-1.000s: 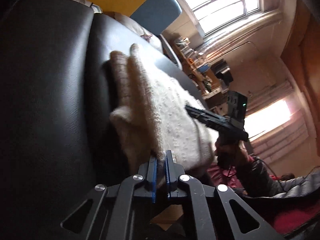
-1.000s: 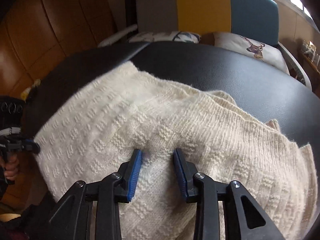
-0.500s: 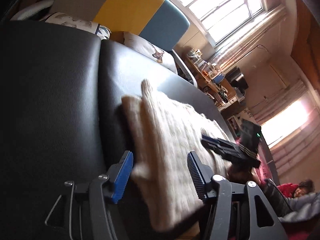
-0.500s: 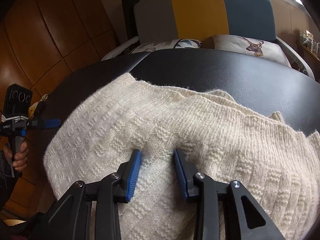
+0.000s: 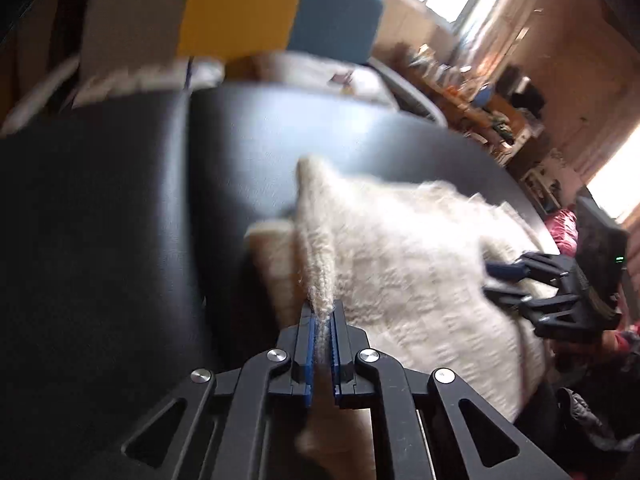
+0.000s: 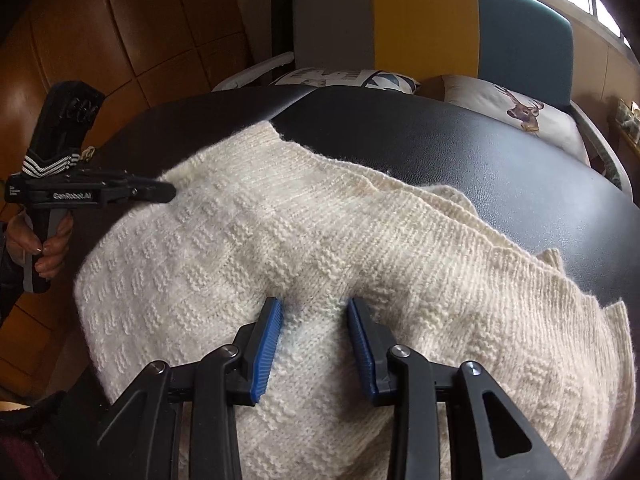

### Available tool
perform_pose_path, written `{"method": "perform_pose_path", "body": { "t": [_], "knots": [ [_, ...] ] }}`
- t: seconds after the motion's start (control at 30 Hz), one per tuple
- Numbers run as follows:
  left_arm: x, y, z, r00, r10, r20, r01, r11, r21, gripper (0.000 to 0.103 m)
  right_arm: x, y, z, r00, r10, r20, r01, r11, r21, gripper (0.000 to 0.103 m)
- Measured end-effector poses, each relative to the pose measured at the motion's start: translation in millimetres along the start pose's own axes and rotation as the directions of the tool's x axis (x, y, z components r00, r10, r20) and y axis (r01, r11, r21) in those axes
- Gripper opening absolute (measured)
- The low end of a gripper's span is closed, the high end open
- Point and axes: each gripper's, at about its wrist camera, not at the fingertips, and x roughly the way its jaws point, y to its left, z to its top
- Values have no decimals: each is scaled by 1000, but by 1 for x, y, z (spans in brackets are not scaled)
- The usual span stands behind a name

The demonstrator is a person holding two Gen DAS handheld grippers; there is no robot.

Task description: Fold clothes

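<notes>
A cream knitted sweater (image 6: pixel 320 240) lies spread on a black leather surface (image 6: pixel 460 148). My right gripper (image 6: pixel 315 312) is open, its blue pads resting on the knit with a patch of fabric between them. In the left wrist view my left gripper (image 5: pixel 322 316) is shut on a raised edge of the sweater (image 5: pixel 400 248) near its left side. The right gripper (image 5: pixel 520 280) shows there at the far right, lying on the sweater. The left gripper (image 6: pixel 160 191) appears at the sweater's left edge in the right wrist view, held by a hand (image 6: pixel 48 248).
Behind the black surface stands a chair (image 6: pixel 432 20) with grey, yellow and teal panels and two cushions (image 6: pixel 516 112). Wooden panelling (image 6: pixel 120 40) fills the left. A cluttered shelf (image 5: pixel 480 104) and bright windows lie to the right.
My left gripper was open half a second ago and has now shut on the sweater's edge. The right gripper has stayed open on the knit.
</notes>
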Motion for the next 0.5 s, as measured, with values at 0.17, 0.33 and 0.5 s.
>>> {"method": "perform_pose_path", "body": {
  "t": [0.17, 0.33, 0.5],
  "knots": [
    [-13, -3, 1, 1000, 9, 27, -8, 1000, -27, 9, -4, -4, -2, 1000, 16, 24, -17, 1000, 23, 34],
    [-46, -48, 24, 991, 7, 135, -21, 995, 101, 31, -25, -22, 5, 996, 52, 66, -59, 993, 103, 36],
    [-9, -116, 47, 998, -11, 66, -13, 934, 357, 47, -50, -61, 8, 997, -43, 59, 34, 988, 153, 39]
  ]
}}
